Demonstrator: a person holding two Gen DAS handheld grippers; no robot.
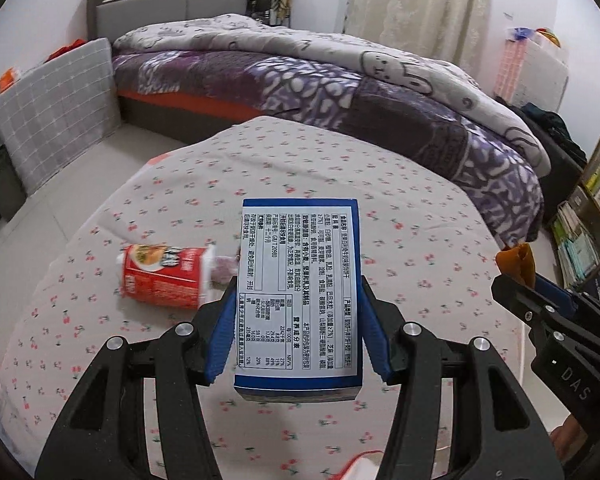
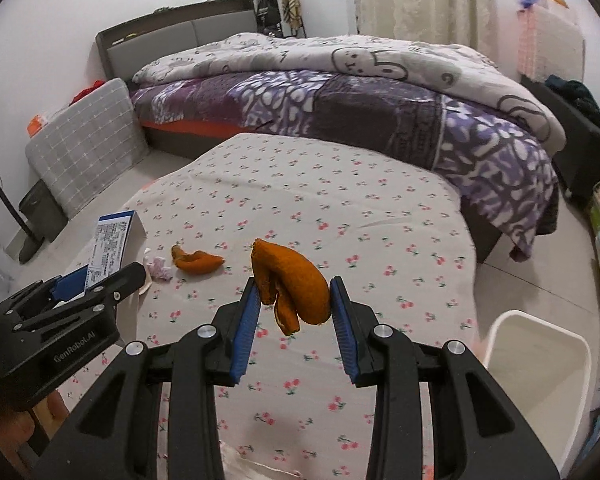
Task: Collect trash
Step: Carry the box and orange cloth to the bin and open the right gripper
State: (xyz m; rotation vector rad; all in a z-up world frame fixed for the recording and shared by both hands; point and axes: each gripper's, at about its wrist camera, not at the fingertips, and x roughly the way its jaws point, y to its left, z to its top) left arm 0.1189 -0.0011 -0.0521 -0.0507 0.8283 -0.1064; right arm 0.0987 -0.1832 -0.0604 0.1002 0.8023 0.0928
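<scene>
My left gripper (image 1: 298, 308) is shut on a blue and white cardboard box (image 1: 298, 280) and holds it above the cherry-print tablecloth (image 1: 340, 176); the box also shows at the left of the right wrist view (image 2: 114, 240). A red snack cup (image 1: 162, 280) lies on its side on the table, left of the box, with a crumpled pink tissue (image 1: 225, 268) beside it. My right gripper (image 2: 294, 300) is shut on a piece of orange peel (image 2: 296, 280), held above the table. A second orange peel (image 2: 196, 260) and the tissue (image 2: 159, 269) lie on the cloth.
A white bin (image 2: 540, 360) stands at the table's right side. A bed with a purple quilt (image 2: 340, 108) runs behind the table. A grey checked cushion (image 2: 84, 148) leans at the left. Bookshelves (image 1: 596, 208) stand at the far right.
</scene>
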